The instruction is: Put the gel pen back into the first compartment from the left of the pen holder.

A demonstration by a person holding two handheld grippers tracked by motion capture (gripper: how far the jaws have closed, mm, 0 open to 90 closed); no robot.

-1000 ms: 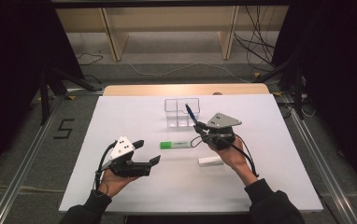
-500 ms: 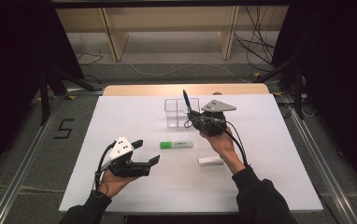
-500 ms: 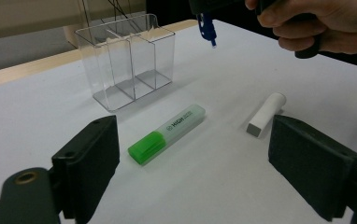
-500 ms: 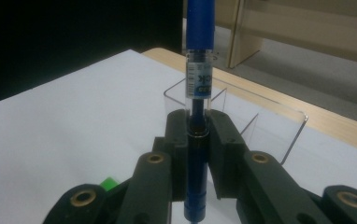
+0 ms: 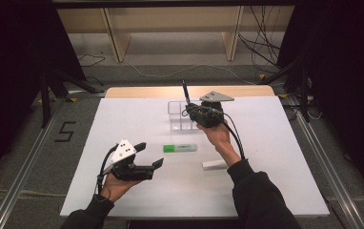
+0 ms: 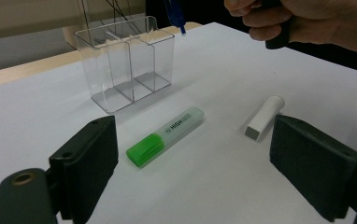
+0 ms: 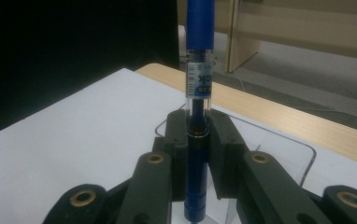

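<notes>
My right gripper (image 5: 189, 110) has its fingers closed tight on the blue pen (image 7: 199, 60), standing up straight just over the clear holder (image 5: 179, 115) near the far edge of the surface (image 5: 285, 157), while my left gripper (image 5: 149, 155) waits open.

The left tool (image 6: 193, 168) stands wide open over the white bench (image 6: 36, 121). Nearest it lies the green highlighter (image 6: 165, 136); the clear organizer (image 6: 127, 63) behind, the white eraser (image 6: 264, 117) right of the highlighter.
</notes>
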